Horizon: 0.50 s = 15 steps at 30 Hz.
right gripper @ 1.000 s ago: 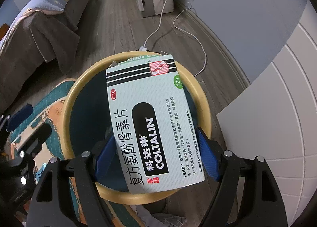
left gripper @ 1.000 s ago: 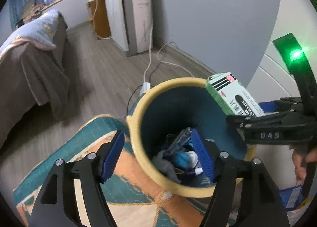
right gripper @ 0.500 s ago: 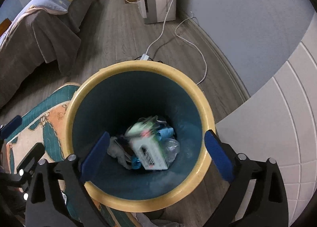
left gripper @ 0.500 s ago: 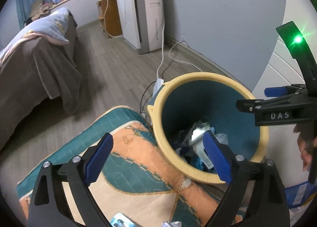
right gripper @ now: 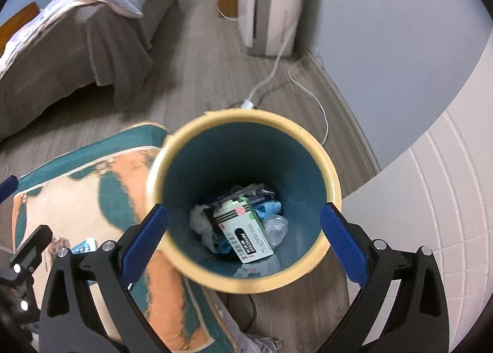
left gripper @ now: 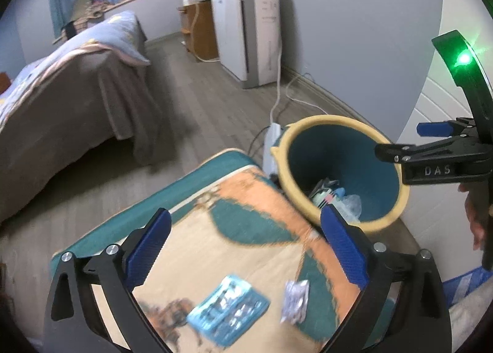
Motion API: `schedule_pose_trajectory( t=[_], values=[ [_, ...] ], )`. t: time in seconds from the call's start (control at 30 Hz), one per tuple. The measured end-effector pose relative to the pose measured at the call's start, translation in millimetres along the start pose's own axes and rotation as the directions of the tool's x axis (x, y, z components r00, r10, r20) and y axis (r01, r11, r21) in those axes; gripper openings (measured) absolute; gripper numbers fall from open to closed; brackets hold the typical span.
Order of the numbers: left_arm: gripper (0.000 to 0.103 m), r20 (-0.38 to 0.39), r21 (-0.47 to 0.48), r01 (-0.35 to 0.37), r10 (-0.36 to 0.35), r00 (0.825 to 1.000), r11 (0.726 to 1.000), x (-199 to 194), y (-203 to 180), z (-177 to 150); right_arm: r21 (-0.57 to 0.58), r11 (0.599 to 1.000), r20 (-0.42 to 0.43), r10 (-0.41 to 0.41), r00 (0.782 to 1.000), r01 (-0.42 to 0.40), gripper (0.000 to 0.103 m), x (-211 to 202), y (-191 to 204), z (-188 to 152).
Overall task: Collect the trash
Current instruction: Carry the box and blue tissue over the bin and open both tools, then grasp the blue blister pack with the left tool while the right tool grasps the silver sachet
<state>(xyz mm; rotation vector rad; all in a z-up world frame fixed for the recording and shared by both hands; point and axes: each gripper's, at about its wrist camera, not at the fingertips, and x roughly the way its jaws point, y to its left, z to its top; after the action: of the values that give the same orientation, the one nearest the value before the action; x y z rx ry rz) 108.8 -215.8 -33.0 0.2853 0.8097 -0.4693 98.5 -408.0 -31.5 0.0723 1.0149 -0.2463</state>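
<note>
Two hand-held grippers hang above a bedroom floor, each with its blue-padded jaws spread wide and nothing between them. Left gripper [left gripper: 245, 239]: its jaws have just been opening, and it points down at a teal, orange and cream rug [left gripper: 246, 199]. On the rug, between the spread fingers as the left wrist view shows them, lie a light-blue blister pack [left gripper: 227, 306] and, just to its right, a crumpled silvery wrapper [left gripper: 295, 296]; both are blurred and apart from the pads. Right gripper [right gripper: 243, 236]: its jaws opened wide within the last second, and it is poised over a waste bin [right gripper: 334, 180] with a yellow rim and a dark teal inside. At the bottom of the bin a pale green medicine box [right gripper: 245, 229] with black stripes and a black label lies face up on other rubbish: grey crumpled paper, blue scraps and clear plastic. The box touches neither pad. The bin stands on grey wood flooring at the rug's edge, next to a white panelled surface [right gripper: 431, 199]. A white cable [right gripper: 277, 72] runs across the floor from behind the bin to a white appliance [right gripper: 268, 2] against the wall. A bed [left gripper: 61, 100] with a brown cover and a pale blue quilt stands well apart, on the left.
</note>
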Motion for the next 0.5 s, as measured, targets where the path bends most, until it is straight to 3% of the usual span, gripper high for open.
schedule_pose_trajectory(
  t=[0.2, 0.5],
  values=[
    [0.097, -0.004, -0.068, -0.044, 0.044, 0.999, 0.997, -43.5, 35.9, -30.8, 0.004, 1.000, 0.042, 0.016, 0.999, -0.016, 0.097, -29.2, 31.0, -14.9],
    [0.097, -0.044, -0.153, -0.116, 0.111, 0.993, 0.981, -64.8, 76.8, -76.2, -0.086, 0.996, 0.017, 0.031, 0.999, -0.030, 0.097, -41.4, 86.4, -38.9]
  ],
)
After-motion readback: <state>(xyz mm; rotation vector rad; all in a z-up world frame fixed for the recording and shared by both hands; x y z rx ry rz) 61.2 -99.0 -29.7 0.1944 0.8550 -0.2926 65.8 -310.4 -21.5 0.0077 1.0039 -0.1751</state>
